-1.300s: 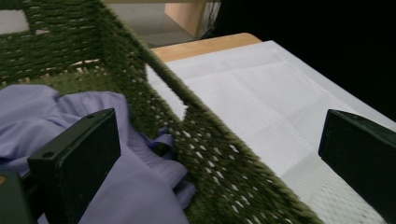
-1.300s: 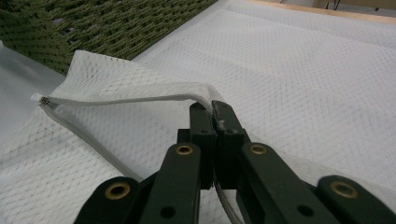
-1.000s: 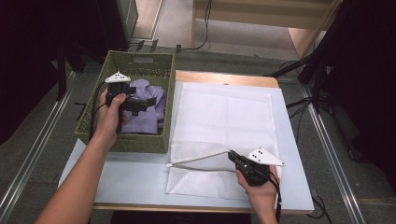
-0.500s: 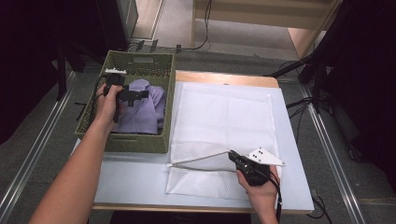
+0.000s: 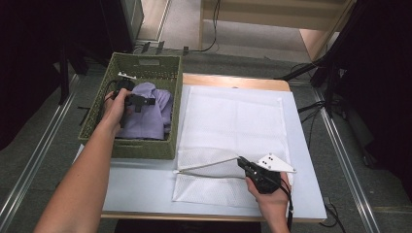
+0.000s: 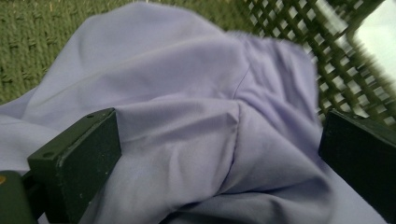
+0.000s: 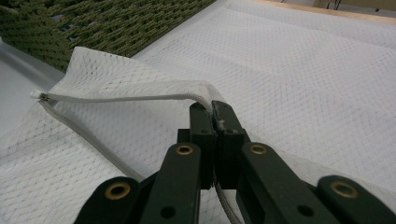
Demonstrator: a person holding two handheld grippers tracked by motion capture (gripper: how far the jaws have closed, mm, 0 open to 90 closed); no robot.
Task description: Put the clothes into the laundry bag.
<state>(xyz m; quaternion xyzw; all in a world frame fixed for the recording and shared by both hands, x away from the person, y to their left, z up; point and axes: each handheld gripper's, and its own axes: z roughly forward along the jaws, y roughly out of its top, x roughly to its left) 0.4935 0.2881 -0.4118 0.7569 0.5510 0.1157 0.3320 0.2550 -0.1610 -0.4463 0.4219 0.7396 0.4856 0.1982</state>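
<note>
A: Lavender cloth, a folded garment (image 5: 145, 114), lay in the green woven basket (image 5: 97, 131) at 9 o'clock on the table (image 5: 141, 184). Where was the left gripper (image 5: 145, 101)?

B: Down in the basket over that garment, its 2 jaws spread wide with the cloth bulging between them, not yet pinched.

A: And the white mesh laundry bag (image 5: 233, 121)?

B: Flat at the table's centre, just beside the basket, its zippered mouth at 6 o'clock.

A: The right gripper (image 5: 241, 162)?

B: At 5 o'clock, jaws clamped tight on the upper zipper edge (image 7: 140, 98), lifting it so the mouth gaped toward 9 o'clock.
</note>
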